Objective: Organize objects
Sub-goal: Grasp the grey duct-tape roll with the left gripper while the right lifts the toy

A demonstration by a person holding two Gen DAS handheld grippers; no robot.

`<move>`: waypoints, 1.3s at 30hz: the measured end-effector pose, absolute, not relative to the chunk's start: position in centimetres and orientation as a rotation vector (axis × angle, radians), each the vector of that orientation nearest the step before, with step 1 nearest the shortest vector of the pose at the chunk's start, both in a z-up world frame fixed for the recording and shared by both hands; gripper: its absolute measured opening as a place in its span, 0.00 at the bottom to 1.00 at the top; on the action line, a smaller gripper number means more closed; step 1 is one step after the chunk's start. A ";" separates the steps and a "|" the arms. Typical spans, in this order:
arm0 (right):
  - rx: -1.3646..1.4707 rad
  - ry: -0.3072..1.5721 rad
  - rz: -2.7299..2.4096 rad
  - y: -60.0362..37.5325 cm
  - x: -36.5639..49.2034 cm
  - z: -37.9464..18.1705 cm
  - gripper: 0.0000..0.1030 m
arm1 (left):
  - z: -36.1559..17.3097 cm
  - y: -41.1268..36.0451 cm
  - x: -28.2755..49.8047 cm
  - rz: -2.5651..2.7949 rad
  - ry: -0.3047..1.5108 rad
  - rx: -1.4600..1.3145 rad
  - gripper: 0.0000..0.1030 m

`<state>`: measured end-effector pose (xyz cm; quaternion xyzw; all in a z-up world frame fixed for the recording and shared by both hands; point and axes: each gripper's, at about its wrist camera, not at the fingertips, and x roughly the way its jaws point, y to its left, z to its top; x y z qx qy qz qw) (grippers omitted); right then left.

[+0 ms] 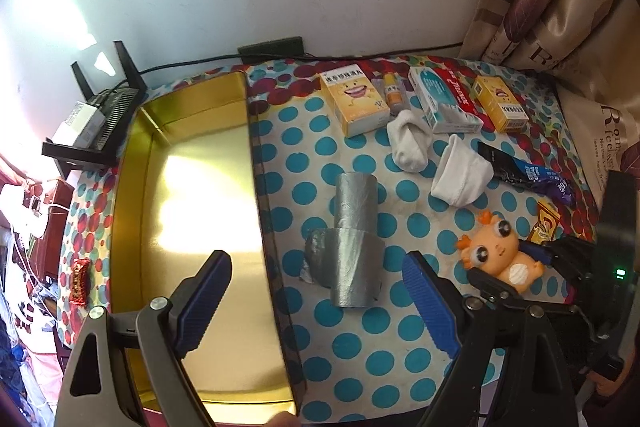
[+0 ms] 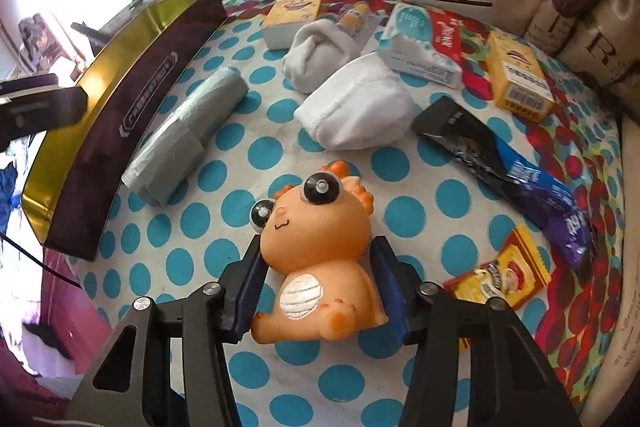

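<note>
Orange toy (image 2: pixel 320 255) lies on the dotted surface (image 2: pixel 360 379), clamped at its round body by your right gripper (image 2: pixel 318 281). Its smooth, soft sides may slip out when you lift toward the gold tray (image 1: pixel 132 163); your left gripper (image 1: pixel 316 303) hangs wide and empty over the tray's edge.

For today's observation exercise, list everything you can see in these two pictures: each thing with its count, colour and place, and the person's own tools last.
Box: 1, gold inside, dark outside, left on the table, nothing in it.
Roll of bags: 1, grey, beside the box.
Socks: 2 bundles, white, mid-table.
Yellow cartons: 2, at the back.
Small bottle: 1, orange, by the left carton.
Toothpaste box: 1, teal and red, at the back.
Wrapper: 1, black and purple, right.
Sachet: 1, yellow and red, right front.
Toy: 1, orange, front.
Router: 1, black, behind the box.
Tablecloth: 1, white with teal dots.
Left gripper: open, holding nothing.
Right gripper: pads against the toy's sides.
</note>
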<state>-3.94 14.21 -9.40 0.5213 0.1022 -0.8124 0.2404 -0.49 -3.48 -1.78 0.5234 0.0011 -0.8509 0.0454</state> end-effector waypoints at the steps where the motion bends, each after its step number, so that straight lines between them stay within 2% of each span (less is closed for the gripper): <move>1: 1.422 0.268 -2.229 14.6 -3.8 -9.2 0.48 | -2.1 -3.1 -0.8 -2.599 -0.005 1.607 0.87; 7: 1.415 0.202 -2.262 16.2 -3.2 -8.1 0.48 | -3.9 -1.1 -3.1 -2.618 -0.086 1.664 0.87; 20: 1.394 0.116 -2.341 19.1 -2.6 -6.3 0.49 | -8.1 -1.1 -5.6 -2.520 -0.095 1.786 0.87; 34: 1.395 0.073 -2.382 20.1 -2.2 -5.5 0.49 | -9.9 -1.1 -5.6 -2.534 -0.095 1.827 0.86; 36: 1.398 0.065 -2.390 20.4 -2.2 -5.5 0.49 | -10.0 -0.7 -5.5 -2.549 -0.112 1.834 0.72; 37: 1.400 0.058 -2.396 20.6 -2.2 -5.5 0.49 | -10.0 -0.5 -5.3 -2.542 -0.154 1.810 0.57; 38: 1.403 0.055 -2.401 20.6 -2.2 -5.5 0.49 | -9.9 -0.4 -5.2 -2.573 -0.132 1.815 0.36; 39: 1.403 0.051 -2.406 20.8 -2.2 -5.4 0.49 | -9.8 -0.5 -5.2 -2.588 -0.093 1.833 0.36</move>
